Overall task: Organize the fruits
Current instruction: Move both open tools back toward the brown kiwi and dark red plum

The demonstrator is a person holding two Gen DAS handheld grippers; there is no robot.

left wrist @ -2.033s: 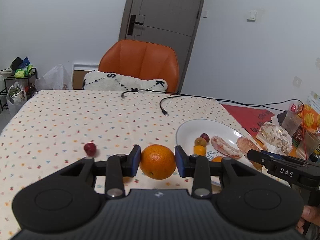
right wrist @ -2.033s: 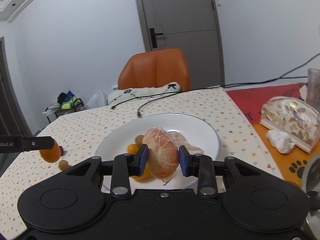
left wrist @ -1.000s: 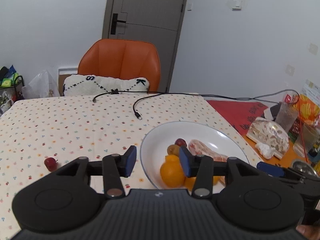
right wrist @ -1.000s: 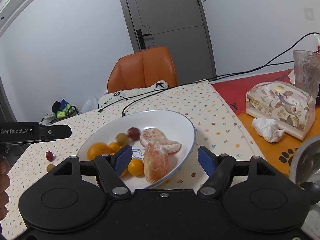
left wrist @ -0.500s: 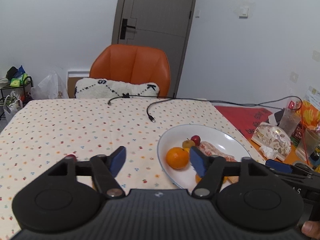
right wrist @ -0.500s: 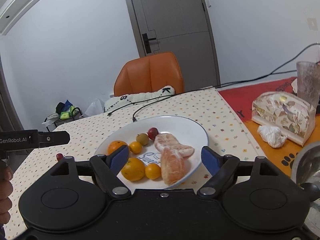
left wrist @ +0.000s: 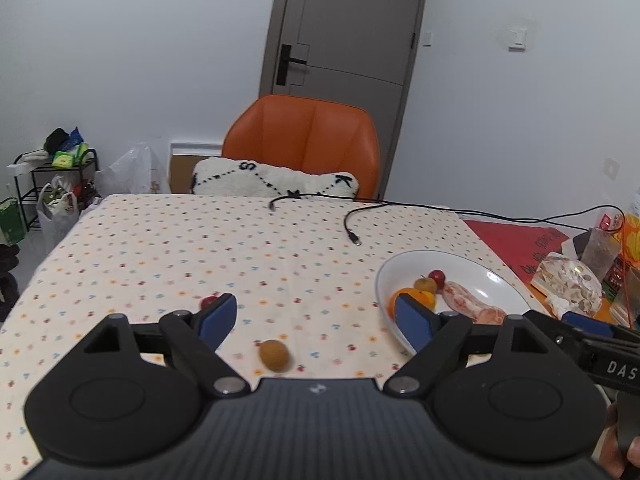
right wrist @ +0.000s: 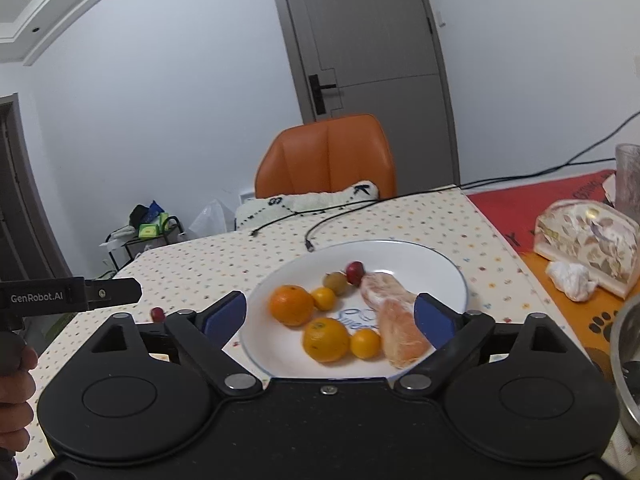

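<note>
left gripper point(left wrist: 316, 318) finger hides part of a red fruit point(left wrist: 209, 302).

tablecloth point(left wrist: 200, 248): cream w/ small multicolour dots
plate point(right wrist: 440, 268): white, thin blue rim
oranges point(right wrist: 291, 305): orange
peeled segs point(right wrist: 400, 330): pale pink
chair point(left wrist: 304, 136): orange
cushion point(left wrist: 260, 178): white, black stitch pattern
mat point(left wrist: 516, 240): red, far right corner

I'm looking into a home dining room: a table point(left wrist: 160, 248) under a dotted tablecloth, 1 orange chair point(left wrist: 304, 140) with a cushion point(left wrist: 272, 178) pushed up to it, a grey interior door point(left wrist: 344, 28) behind, a cluttered shelf rack point(left wrist: 52, 176) with shopping bags, and a floral tissue box point(right wrist: 586, 236).
</note>
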